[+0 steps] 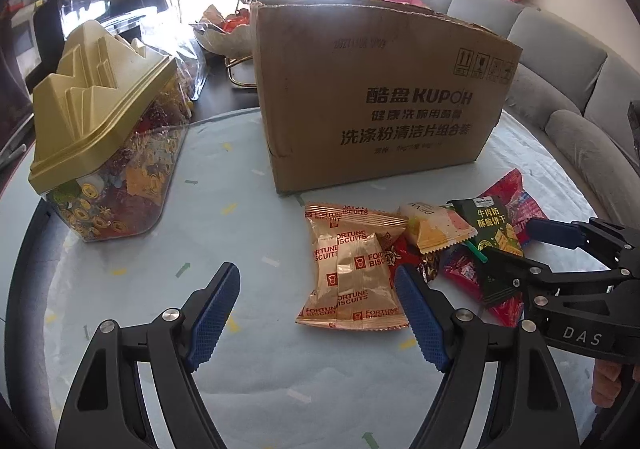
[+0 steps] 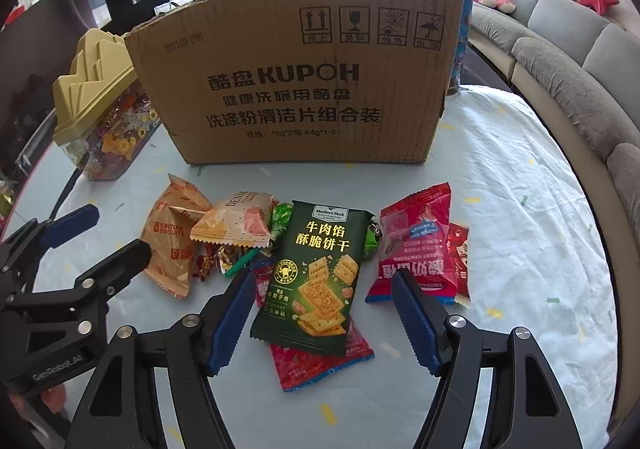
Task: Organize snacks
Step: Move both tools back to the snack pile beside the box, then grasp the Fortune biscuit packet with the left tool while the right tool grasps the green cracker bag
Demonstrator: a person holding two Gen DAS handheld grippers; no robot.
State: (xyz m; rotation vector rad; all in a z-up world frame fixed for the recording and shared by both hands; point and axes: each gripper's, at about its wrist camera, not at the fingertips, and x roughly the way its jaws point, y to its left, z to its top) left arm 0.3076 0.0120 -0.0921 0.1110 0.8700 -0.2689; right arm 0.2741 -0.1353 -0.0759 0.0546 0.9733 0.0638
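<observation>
**Light, crinkly packets: pinch the flat body, not the seams**

The right claw (image 2: 324, 313) stands spread and empty, its blue pads either side of the green cracker packet (image 2: 316, 281), which lies on top of a red packet (image 2: 320, 361) on the bench (image 2: 520, 209). The left claw (image 1: 320, 313) is spread too, holding nothing, with the gold biscuit packets (image 1: 352, 273) just ahead between its pads.

These packets look light, puffy with air, and slick; the crackers inside would likely crush under a hard squeeze. A gentle pinch across the middle, or on a crimped end, seems safest.

Behind the heap stands the open cardboard box (image 2: 296, 89), probably where they go. A lidded candy jar (image 1: 108, 153) sits to its left.
</observation>
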